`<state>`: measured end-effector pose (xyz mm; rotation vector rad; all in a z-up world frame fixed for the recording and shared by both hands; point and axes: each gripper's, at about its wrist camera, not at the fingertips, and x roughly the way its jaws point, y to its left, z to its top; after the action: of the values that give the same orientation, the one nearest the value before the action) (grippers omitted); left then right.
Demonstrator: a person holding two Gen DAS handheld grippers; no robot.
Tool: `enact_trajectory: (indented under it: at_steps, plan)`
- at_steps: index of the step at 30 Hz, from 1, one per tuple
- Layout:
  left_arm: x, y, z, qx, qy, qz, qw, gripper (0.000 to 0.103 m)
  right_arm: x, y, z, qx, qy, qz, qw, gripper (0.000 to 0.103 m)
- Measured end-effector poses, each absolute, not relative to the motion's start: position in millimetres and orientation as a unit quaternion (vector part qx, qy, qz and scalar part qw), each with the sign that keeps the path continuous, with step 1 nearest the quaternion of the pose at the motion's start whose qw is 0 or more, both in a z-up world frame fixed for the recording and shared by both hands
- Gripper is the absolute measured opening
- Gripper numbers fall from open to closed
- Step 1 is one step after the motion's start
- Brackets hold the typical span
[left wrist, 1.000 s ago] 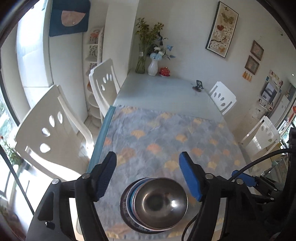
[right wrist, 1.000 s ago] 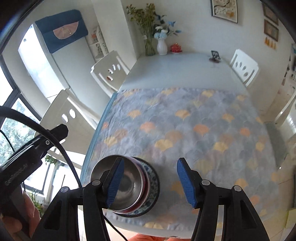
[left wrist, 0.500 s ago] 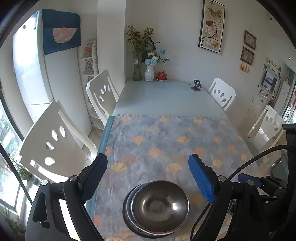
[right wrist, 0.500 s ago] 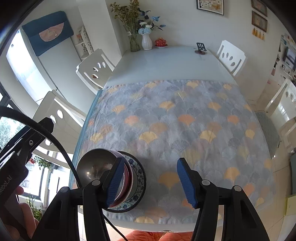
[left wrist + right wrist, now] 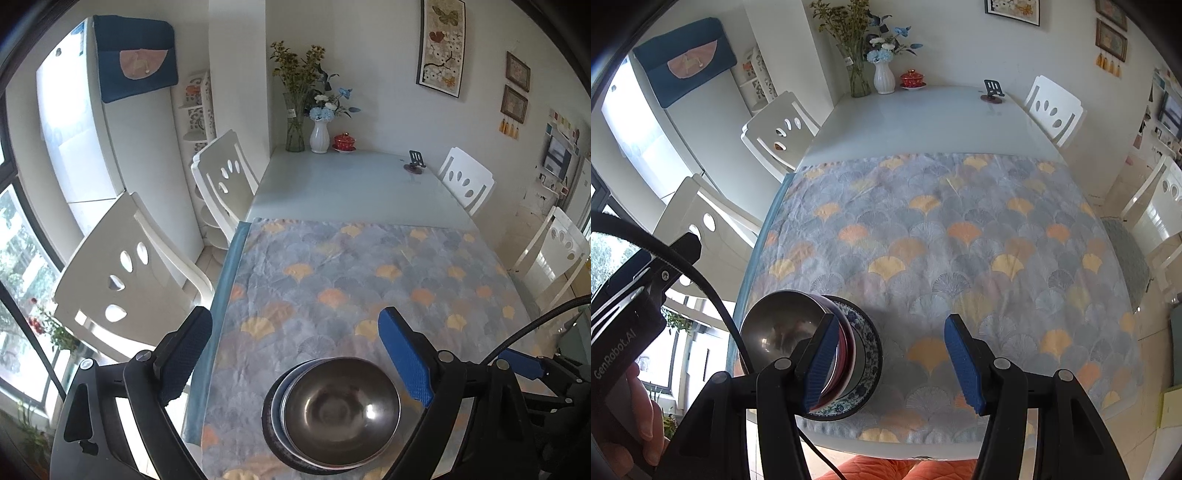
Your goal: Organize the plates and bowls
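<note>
Near the front edge of the table (image 5: 354,184), on the left side of a cloth (image 5: 960,240) printed with grey and orange fan shapes, sits 1 stack of dishes. Topmost is a steel bowl (image 5: 341,406), empty and shiny inside. In the right wrist view a bowl with a red rim (image 5: 846,350) shows directly under the steel one, and the whole pile rests on a blue-and-white patterned plate (image 5: 868,354). How many pieces lie between them cannot be counted from either view.

Left tongs (image 5: 295,354) hover above the stack with the 2 blue pads spread wide, 1 on each side of the steel bowl and clear of its rim; nothing is gripped, and the opening has all but stopped widening. Right tongs (image 5: 890,362) are parted about halfway and hold nothing. Their left pad stands in front of the stack's right side in that camera, while the right pad is over bare cloth; whether the left pad touches the dishes cannot be told. At the lower left of the right wrist view a hand (image 5: 642,417) grips the black body of the left tool, with a cable looping past it.

Farther back the table is uncovered and pale, carrying a glass vase of yellow stems (image 5: 295,122), a white vase with blue flowers (image 5: 319,134), a small red lidded cup (image 5: 344,142) and a dark phone stand (image 5: 415,162). White chairs (image 5: 122,273) line both long sides.
</note>
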<state>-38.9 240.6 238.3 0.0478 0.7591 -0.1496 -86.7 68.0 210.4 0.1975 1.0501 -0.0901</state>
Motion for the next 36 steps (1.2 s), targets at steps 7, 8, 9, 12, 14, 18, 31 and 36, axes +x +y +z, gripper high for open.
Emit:
enact_trajectory:
  at_steps: [7,8,9,12,14,18,31,36]
  plan:
    - [-36.4,241.2,239.1,0.054,0.367,-0.015,0.928,0.091,-85.6,69.1,210.2,0.096,0.502,-0.042,0.859,0.057]
    - [-35.9,241.4,239.1,0.054,0.369,-0.012,0.928,0.091,-84.8,68.8,209.3,0.095,0.503,-0.041,0.858,0.057]
    - [-36.3,242.3,239.5,0.052,0.368,-0.012,0.928,0.091,-83.8,68.5,208.5,0.095,0.504,-0.04,0.857,0.057]
    - [-37.9,244.7,241.4,0.045,0.364,-0.012,0.93,0.091,-80.5,66.7,206.7,0.094,0.507,-0.036,0.856,0.057]
    - [-37.9,245.6,242.6,0.043,0.363,-0.01,0.931,0.091,-78.5,65.4,206.1,0.092,0.508,-0.034,0.856,0.057]
    - [-34.4,244.1,241.2,0.04,0.365,-0.013,0.93,0.091,-76.4,64.2,205.2,0.093,0.51,-0.033,0.855,0.057]
    - [-29.2,241.6,241.6,0.052,0.356,-0.006,0.933,0.091,-68.6,63.2,201.0,0.091,0.519,-0.026,0.849,0.057]
    - [-27.3,239.6,240.9,0.052,0.36,-0.018,0.932,0.091,-66.1,63.1,199.4,0.092,0.518,-0.026,0.85,0.057]
